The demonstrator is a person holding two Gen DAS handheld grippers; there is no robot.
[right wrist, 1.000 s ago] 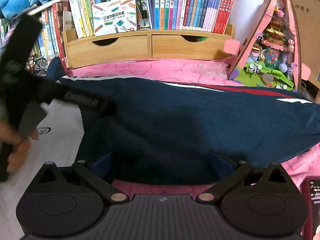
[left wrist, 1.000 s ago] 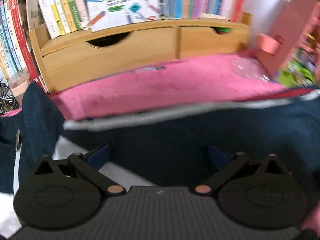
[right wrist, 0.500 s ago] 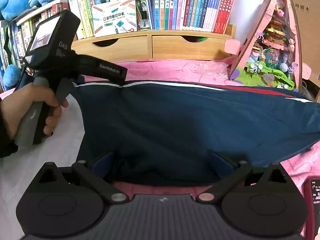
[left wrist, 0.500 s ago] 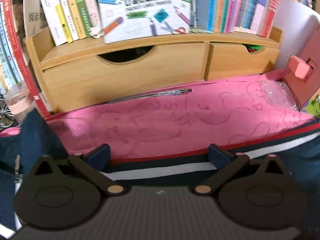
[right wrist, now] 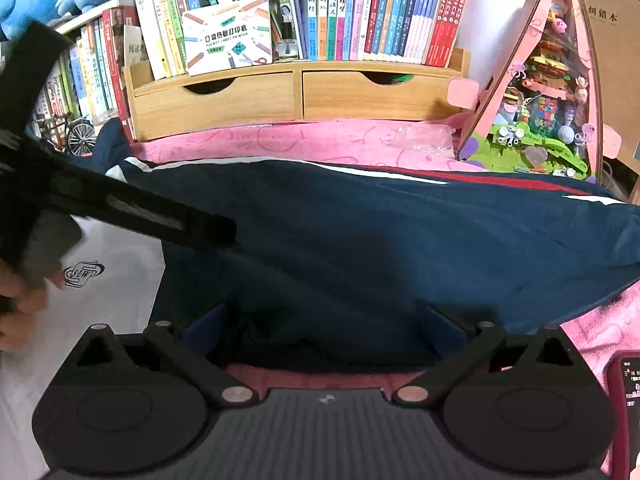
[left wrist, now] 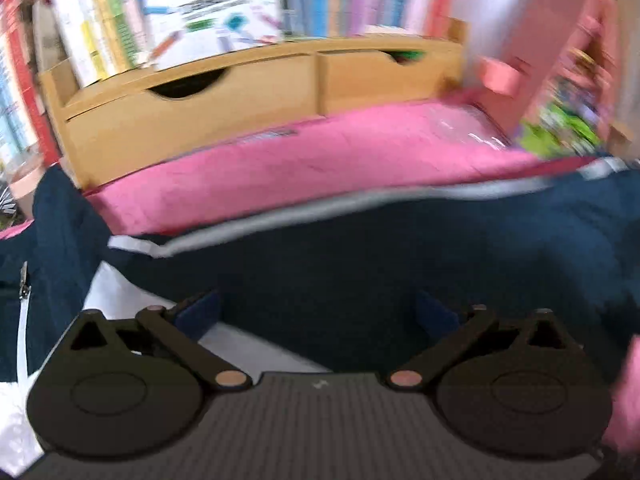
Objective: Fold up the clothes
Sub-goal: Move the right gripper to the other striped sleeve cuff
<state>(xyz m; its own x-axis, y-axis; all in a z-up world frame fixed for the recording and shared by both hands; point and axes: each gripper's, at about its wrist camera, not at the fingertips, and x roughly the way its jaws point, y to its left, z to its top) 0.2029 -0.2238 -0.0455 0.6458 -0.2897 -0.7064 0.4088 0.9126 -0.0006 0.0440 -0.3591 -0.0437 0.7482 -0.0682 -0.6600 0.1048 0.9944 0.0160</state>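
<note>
In the left wrist view, blurred all over, your left gripper [left wrist: 316, 312] had its jaws spread wide, nothing between them. Under and ahead of it lay the navy jacket [left wrist: 400, 264], its white stripe [left wrist: 304, 212] running along the far edge, a white panel [left wrist: 116, 296] showing at the left. Beyond it were the pink blanket [left wrist: 304, 164] and the wooden drawer unit [left wrist: 224, 96] under the books.

In the right wrist view, sharp this time, your right gripper [right wrist: 324, 324] also stood wide open, the jacket's near hem lying between the fingers, not pinched. The jacket spread across the blanket, red and white stripes at its far side. Your left hand [right wrist: 20, 300] held the other gripper's handle over the white panel, its black body reaching across the navy cloth. A phone [right wrist: 628, 392] lay at the right edge.
</note>
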